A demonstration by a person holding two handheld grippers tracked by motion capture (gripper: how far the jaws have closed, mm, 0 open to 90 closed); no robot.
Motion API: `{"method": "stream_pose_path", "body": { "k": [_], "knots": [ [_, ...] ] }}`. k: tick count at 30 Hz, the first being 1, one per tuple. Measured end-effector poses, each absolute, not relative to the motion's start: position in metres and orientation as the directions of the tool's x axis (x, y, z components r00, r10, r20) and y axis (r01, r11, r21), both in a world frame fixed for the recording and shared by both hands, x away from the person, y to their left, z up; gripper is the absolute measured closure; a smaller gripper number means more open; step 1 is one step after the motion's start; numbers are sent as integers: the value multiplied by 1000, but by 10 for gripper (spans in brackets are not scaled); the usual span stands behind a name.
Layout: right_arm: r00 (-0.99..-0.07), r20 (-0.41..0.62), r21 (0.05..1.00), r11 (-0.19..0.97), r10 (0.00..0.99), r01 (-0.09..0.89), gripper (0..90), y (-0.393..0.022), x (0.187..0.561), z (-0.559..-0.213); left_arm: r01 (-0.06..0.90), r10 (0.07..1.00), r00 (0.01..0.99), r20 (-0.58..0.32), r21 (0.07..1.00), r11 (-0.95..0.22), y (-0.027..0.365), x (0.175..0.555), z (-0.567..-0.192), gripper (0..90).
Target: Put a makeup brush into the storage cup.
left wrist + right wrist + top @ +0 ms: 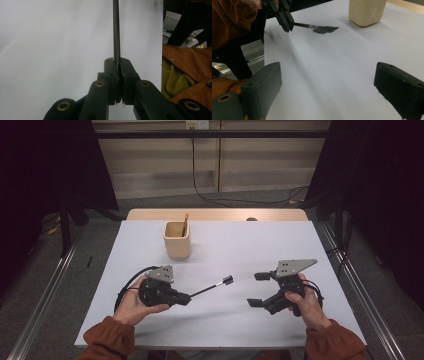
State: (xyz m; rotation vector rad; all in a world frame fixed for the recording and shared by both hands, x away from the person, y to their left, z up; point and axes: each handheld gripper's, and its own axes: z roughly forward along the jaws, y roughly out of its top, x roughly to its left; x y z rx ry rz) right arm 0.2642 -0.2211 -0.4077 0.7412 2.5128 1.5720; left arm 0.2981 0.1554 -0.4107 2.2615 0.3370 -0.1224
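The left tool [186, 297] is clamped on a thin black brush [216, 286], its head pointing right toward the right tool [258, 290], whose jaws stand apart, likely ready to take it.

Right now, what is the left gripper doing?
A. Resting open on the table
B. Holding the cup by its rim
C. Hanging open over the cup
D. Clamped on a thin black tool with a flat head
D: the left gripper has its jaws shut on the tool, which sticks out toward the open right gripper, well short of the cup.
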Motion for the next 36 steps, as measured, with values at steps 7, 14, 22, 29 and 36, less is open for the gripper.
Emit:
{"method": "stream_pose_path", "body": {
  "k": [7, 14, 22, 29, 36],
  "knots": [
    [-878, 172, 878, 335, 447, 343, 78, -220, 264, -408, 291, 233, 953, -191, 786, -546, 160, 296, -407, 853],
    [-875, 162, 886, 324, 456, 332, 80, -219, 263, -407, 290, 256, 949, -183, 828, -480, 165, 293, -407, 853],
    [-889, 168, 897, 309, 426, 317, 93, -218, 263, -407, 289, 262, 946, -189, 859, -423, 164, 291, -408, 854],
    [-896, 168, 900, 308, 410, 309, 97, -216, 263, -407, 271, 271, 947, -172, 881, -387, 160, 287, -411, 854],
    [-904, 166, 904, 305, 395, 299, 97, -212, 263, -407, 246, 279, 948, -155, 912, -328, 160, 285, -411, 854]
  ]
}}
